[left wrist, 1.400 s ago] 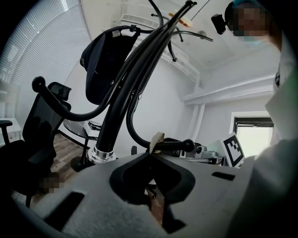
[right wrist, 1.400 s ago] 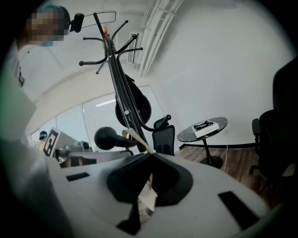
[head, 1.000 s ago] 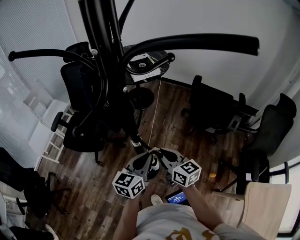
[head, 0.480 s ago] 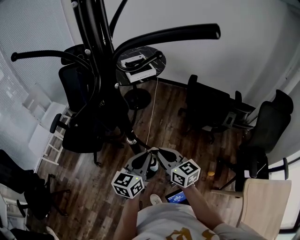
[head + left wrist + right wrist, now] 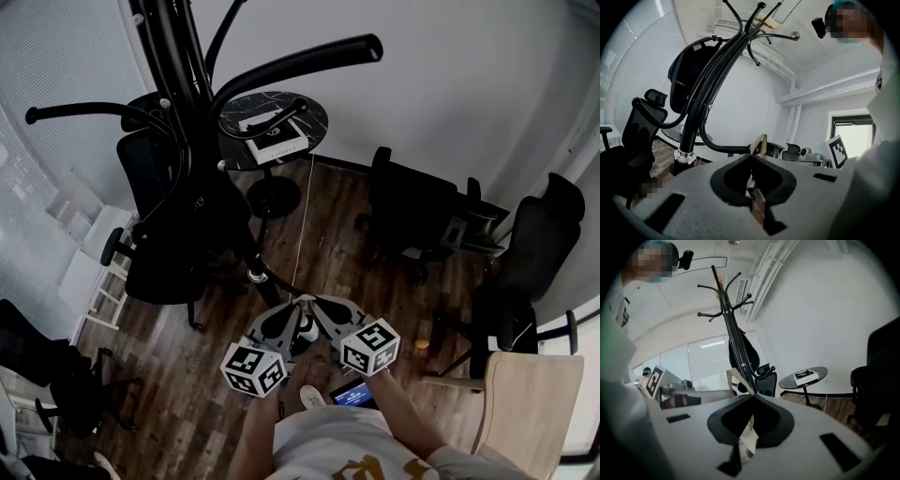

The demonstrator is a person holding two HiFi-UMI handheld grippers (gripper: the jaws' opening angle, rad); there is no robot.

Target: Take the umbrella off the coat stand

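Note:
The black coat stand (image 5: 187, 103) rises at the upper left of the head view, its curved hooks spreading overhead. A black bundle (image 5: 686, 70) hangs high on the stand (image 5: 701, 110) in the left gripper view, possibly the umbrella; it also shows as a dark shape (image 5: 740, 350) on the pole in the right gripper view. My left gripper (image 5: 286, 319) and right gripper (image 5: 323, 314) sit side by side low in the head view, tips near each other, well short of the stand. Both are shut with nothing held (image 5: 757, 145) (image 5: 743, 380).
A round dark table (image 5: 234, 117) with a white box (image 5: 272, 141) stands behind the stand. Black office chairs (image 5: 412, 220) (image 5: 534, 253) (image 5: 159, 267) ring the wooden floor. A thin white cord (image 5: 307, 216) hangs down. A pale wooden chair (image 5: 525, 412) is at lower right.
The stand and its hooks have shifted left and up in the head view as the view moved. Both grippers stay shut and close together, almost unmoved.

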